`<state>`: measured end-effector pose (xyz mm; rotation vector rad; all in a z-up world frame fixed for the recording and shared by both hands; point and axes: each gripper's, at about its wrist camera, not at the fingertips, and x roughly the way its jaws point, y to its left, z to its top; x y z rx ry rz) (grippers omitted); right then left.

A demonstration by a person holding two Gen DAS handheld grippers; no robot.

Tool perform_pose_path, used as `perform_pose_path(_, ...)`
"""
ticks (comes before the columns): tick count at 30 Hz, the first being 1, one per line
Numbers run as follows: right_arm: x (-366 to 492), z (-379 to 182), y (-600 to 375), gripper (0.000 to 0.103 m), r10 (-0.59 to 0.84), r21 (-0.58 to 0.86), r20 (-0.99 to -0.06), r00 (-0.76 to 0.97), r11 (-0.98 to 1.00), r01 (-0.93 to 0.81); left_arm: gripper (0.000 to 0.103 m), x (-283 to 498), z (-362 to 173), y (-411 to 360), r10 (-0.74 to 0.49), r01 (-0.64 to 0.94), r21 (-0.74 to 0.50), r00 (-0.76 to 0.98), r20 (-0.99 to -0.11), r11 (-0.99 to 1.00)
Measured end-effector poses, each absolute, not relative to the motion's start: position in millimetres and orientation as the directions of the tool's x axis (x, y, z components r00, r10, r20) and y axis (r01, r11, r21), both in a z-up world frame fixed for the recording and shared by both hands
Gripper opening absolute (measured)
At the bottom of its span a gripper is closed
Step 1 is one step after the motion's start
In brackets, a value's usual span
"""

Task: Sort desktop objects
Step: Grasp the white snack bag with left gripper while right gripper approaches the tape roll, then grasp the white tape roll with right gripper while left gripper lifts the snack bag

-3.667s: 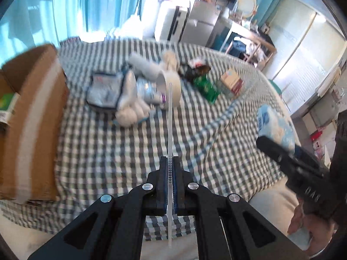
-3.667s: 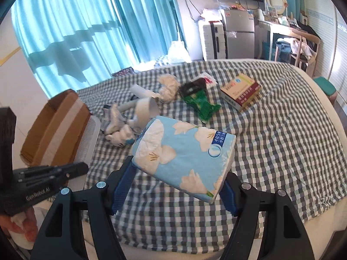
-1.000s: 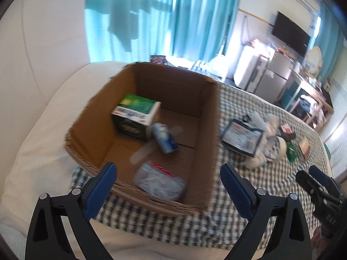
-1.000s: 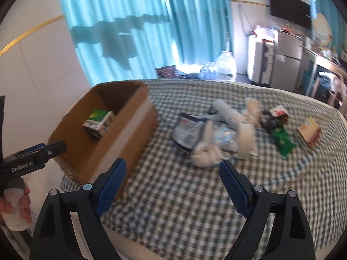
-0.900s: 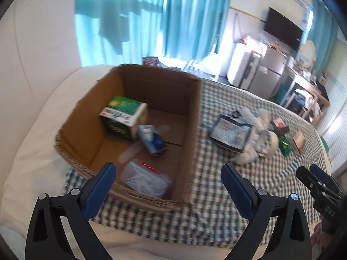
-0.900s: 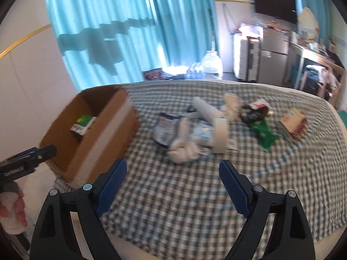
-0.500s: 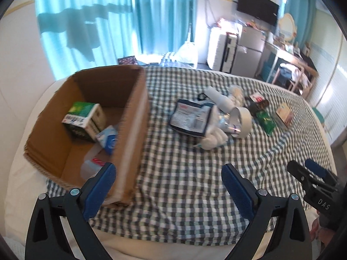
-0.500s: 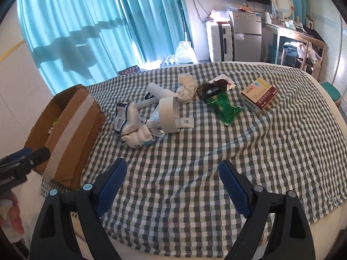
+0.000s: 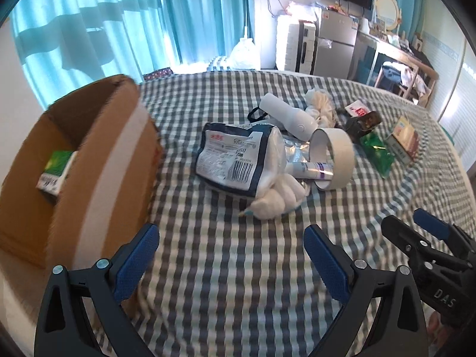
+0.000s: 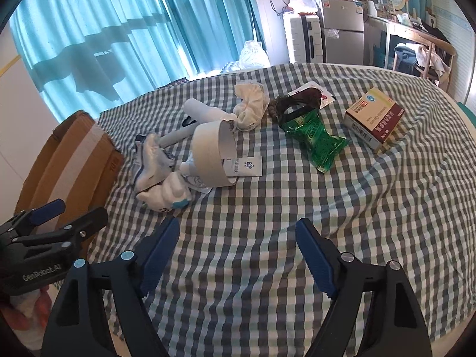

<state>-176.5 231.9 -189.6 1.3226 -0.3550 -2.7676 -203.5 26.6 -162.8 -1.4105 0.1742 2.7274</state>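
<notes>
A pile of small objects lies mid-table on the checked cloth: a printed plastic pouch point(image 9: 235, 154), a white cotton bundle point(image 9: 278, 196), a tape ring point(image 9: 333, 156), a green packet point(image 10: 312, 136) and a red-and-cream box point(image 10: 374, 117). The cardboard box point(image 9: 89, 172) stands at the left with a green carton point(image 9: 55, 169) inside. My left gripper point(image 9: 230, 251) is open and empty above bare cloth near the box's corner. My right gripper point(image 10: 238, 245) holds nothing, short of the pile, and its jaws are closing slightly.
A white tube point(image 10: 205, 113), a crumpled white cloth point(image 10: 250, 107) and a dark pouch point(image 10: 297, 104) lie behind the pile. Teal curtains, a fridge and a desk stand beyond the table. The table's rounded edge runs along the right.
Both grippers have swung from the cardboard box toward the pile and come lower. The box has slid to the left edge of both views; the pile looks nearer.
</notes>
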Motion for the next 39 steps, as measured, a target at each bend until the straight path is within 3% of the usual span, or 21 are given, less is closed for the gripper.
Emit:
perform_pose_path(8, -203, -217, 246, 0.080, -0.149, 0.252, -0.794, -0.590, -0.963, -0.096, 0.100, -267, -193, 45, -0.007, -0.086, 0.070, -0.577, -0.817, -0.994)
perform_pose_path(13, -214, -206, 244, 0.080, -0.151, 0.242, -0.755, -0.638, -0.969, -0.057, 0.100, -294, -202, 44, 0.007, -0.069, 0.040, -0.569, -0.822, -0.997)
perform_pose_path(18, -234, -203, 227, 0.080, -0.168, 0.231, -0.733, -0.659, -0.973, -0.008, 0.100, -301, -207, 30, -0.053, -0.019, 0.076, -0.548, -0.835, -0.997)
perform_pose_path(20, -242, -206, 218, 0.080, -0.164, 0.213, -0.736, -0.657, -0.977, 0.005, 0.095, -297, -207, 22, -0.059, -0.017, 0.082, -0.556, -0.829, -0.996)
perform_pose_path(22, -251, -212, 206, 0.080, -0.144, 0.178, -0.748, -0.648, -0.984, 0.014, 0.070, -296, -210, 15, -0.057, -0.016, 0.079, -0.542, -0.838, -0.997)
perform_pose_path(24, -259, -219, 201, 0.072, -0.123, 0.157, -0.765, -0.632, -0.988, 0.001, 0.055, -297, -214, 7, -0.059, -0.008, 0.073, -0.516, -0.854, -0.997)
perform_pose_path(26, -265, -228, 201, 0.050, -0.104, 0.147, -0.793, -0.600, -0.989, -0.023, 0.051, -295, -218, 2, -0.043, -0.015, 0.059, -0.504, -0.862, -0.998)
perform_pose_path(27, -266, -231, 203, 0.045, -0.097, 0.148, -0.798, -0.594, -0.988, -0.037, 0.043, -293, -217, 1, -0.036, -0.026, 0.056, -0.506, -0.862, -0.998)
perform_pose_path(28, -266, -233, 206, 0.034, -0.097, 0.153, -0.797, -0.596, -0.987, -0.044, 0.036, -290, -217, 4, -0.028, -0.047, 0.060, -0.508, -0.861, -0.997)
perform_pose_path(29, -264, -233, 210, 0.029, -0.112, 0.171, -0.791, -0.601, -0.984, -0.041, 0.034, -288, -216, 5, -0.030, -0.061, 0.071, -0.511, -0.859, -0.996)
perform_pose_path(33, -253, -228, 221, 0.029, -0.135, 0.185, -0.781, -0.610, -0.983, -0.020, 0.025, -280, -209, 6, -0.016, -0.075, 0.065, -0.520, -0.854, -0.995)
perform_pose_path(39, -229, -205, 240, 0.029, -0.128, 0.191, -0.764, -0.633, -0.981, -0.033, 0.024, -260, -178, -6, 0.012, -0.073, 0.034, -0.558, -0.830, -0.997)
